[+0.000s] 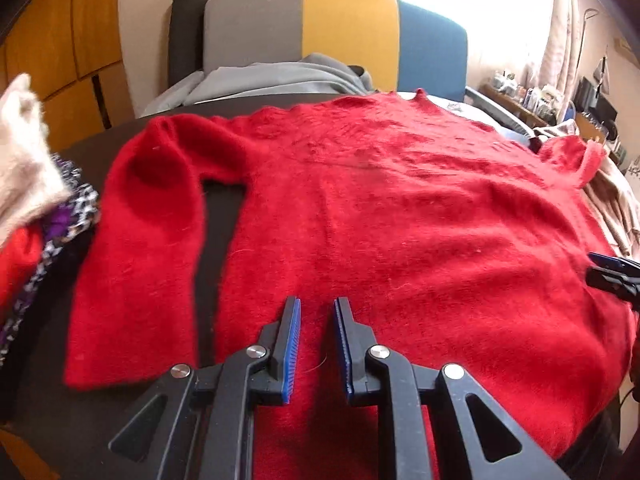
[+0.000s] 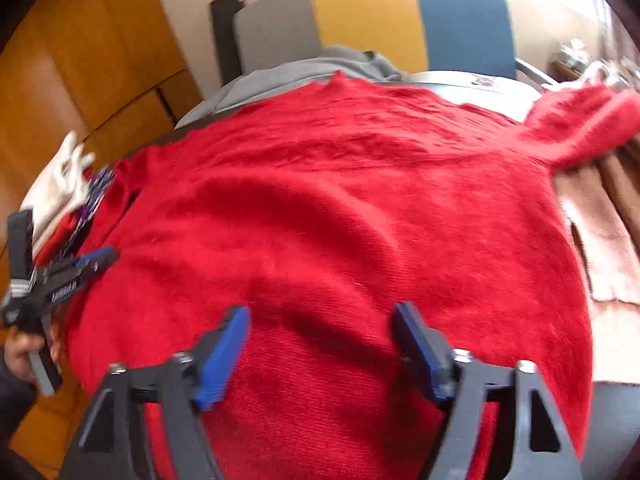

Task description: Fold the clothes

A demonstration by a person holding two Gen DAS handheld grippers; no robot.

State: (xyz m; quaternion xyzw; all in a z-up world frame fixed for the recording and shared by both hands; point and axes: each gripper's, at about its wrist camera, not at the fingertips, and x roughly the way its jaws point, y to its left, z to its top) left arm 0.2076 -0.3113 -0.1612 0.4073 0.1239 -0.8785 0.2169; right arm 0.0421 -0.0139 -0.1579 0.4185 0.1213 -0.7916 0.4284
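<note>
Your red sweater [image 1: 380, 216] lies spread flat on the worktop [image 1: 220, 216], one sleeve [image 1: 140, 248] alongside. Left gripper [image 1: 316, 304] is slightly parted, right gripper [image 2: 320, 312] wide, both empty. That fuzzy knit could bunch if you pinch one layer.

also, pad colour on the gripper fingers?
Blue pads on black fingers, both grippers; sharpest in the left wrist view.
</note>
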